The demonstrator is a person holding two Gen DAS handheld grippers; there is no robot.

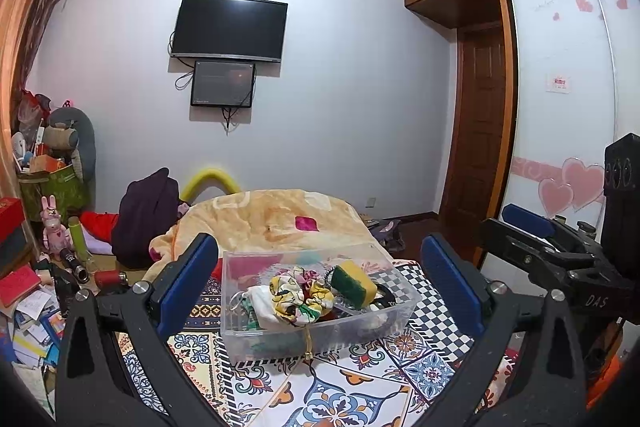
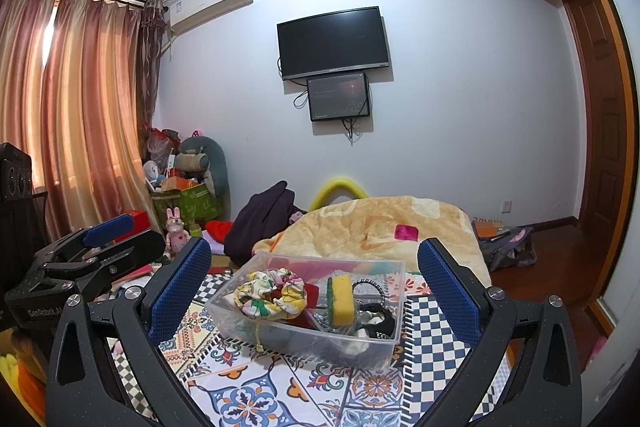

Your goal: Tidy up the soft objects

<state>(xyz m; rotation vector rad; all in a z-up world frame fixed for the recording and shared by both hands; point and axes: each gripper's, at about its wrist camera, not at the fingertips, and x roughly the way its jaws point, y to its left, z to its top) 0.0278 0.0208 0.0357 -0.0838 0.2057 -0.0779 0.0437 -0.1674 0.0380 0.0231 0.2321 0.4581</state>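
Fingers of our left gripper (image 1: 320, 291) and right gripper (image 2: 314, 291) are spread wide, holding nothing. Between them, on the patterned cloth (image 1: 352, 391), we see the clear plastic bin (image 1: 320, 335) holding a floral scrunchie (image 1: 300, 297), a yellow-green sponge (image 1: 354, 281) propped on edge and dark hair ties (image 2: 378, 315). Behind it lies a beige blanket (image 1: 280, 215).

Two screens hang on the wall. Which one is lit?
The smaller screen, mounted directly under the big television. It shows a faint picture, while the television is fully black.
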